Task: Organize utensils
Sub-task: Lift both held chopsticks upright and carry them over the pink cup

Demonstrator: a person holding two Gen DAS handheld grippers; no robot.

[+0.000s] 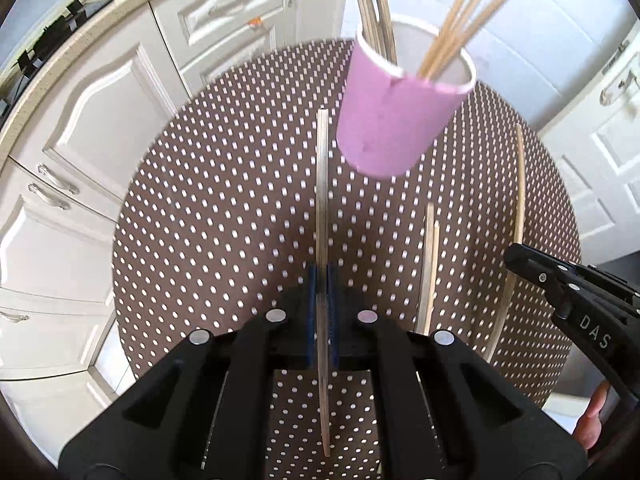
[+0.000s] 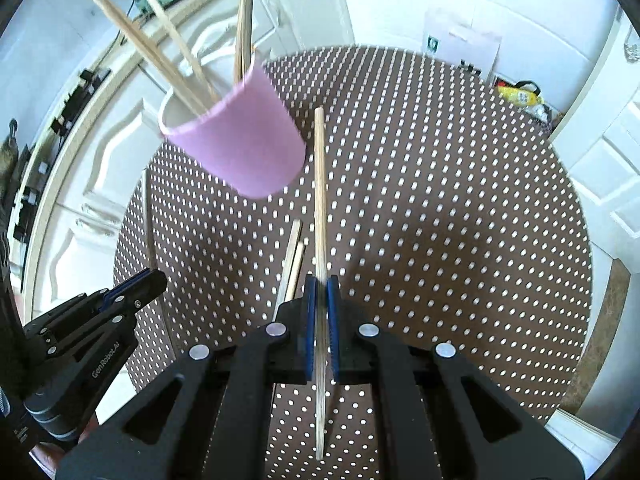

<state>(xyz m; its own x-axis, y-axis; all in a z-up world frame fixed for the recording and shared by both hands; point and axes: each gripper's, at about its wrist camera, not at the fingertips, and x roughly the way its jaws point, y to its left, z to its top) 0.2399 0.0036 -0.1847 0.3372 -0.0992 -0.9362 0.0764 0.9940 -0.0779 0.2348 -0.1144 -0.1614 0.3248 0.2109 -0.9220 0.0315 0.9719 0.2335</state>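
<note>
A pink cup (image 1: 394, 118) stands on the round dotted brown table (image 1: 220, 208) and holds several wooden chopsticks (image 1: 460, 28). My left gripper (image 1: 322, 276) is shut on a single chopstick (image 1: 322, 184) that points toward the cup. My right gripper (image 2: 321, 284) is shut on another chopstick (image 2: 319, 184), just right of the cup (image 2: 244, 144). Two loose chopsticks (image 1: 429, 264) lie on the table between the grippers, also seen in the right wrist view (image 2: 292, 256). The right gripper shows at the right edge of the left wrist view (image 1: 516, 256), the left gripper at the lower left of the right wrist view (image 2: 154, 280).
White kitchen cabinets (image 1: 92, 120) and a countertop edge (image 1: 48, 76) run along the left of the table. White doors (image 2: 608, 152) stand to the right, with a yellow bag (image 2: 520, 96) on the floor behind the table. A white bin (image 1: 416, 36) sits behind the cup.
</note>
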